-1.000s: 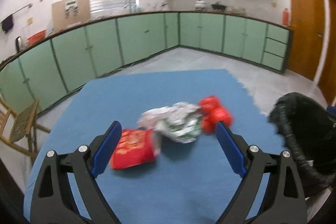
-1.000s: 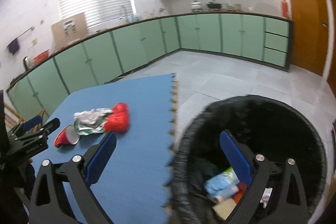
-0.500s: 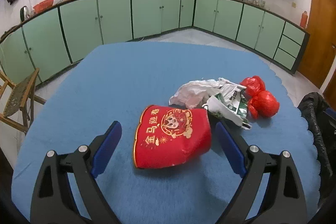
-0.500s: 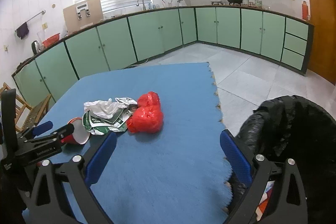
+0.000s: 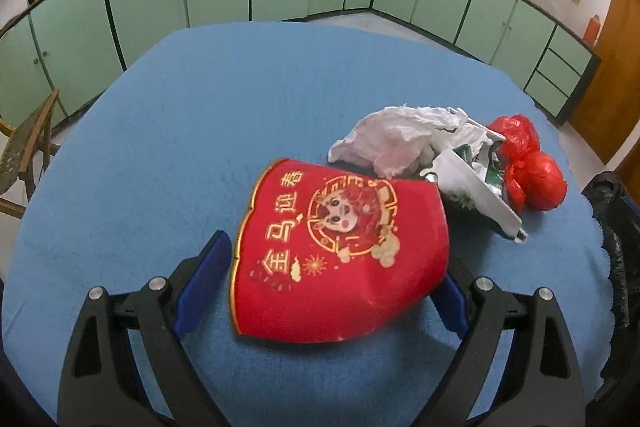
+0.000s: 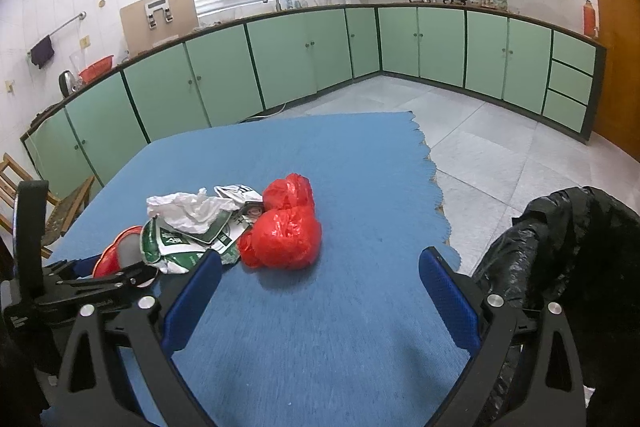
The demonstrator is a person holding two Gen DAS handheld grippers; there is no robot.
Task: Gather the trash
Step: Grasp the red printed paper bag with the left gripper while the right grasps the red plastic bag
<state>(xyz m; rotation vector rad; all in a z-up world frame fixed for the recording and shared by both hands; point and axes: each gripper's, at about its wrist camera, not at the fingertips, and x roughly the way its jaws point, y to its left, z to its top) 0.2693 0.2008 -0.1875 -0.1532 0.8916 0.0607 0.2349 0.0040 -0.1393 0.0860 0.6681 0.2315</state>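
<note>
- The left gripper [image 5: 320,279] has its jaws wide apart, straddling the near end of the red cup [image 5: 340,251], which lies flattened on its side on the blue mat [image 5: 160,147]; the pads do not press it yet.
- The right gripper [image 6: 320,291] hangs with jaws apart and nothing between them, near the mat's right edge.
- To do the grasp well, the left gripper should probably sink until the pads flank the cup's sides, then close gently, since the thin cup looks ready to crumple or slip.
- The left view shows the cup's gold print and the white paper [image 5: 400,139], green wrapper [image 5: 472,183] and red bag [image 5: 532,175] beyond it.
- Only the right view shows the cup's open mouth, the mat's scalloped right edge and the black bin bag [image 6: 560,247] beside it.
</note>
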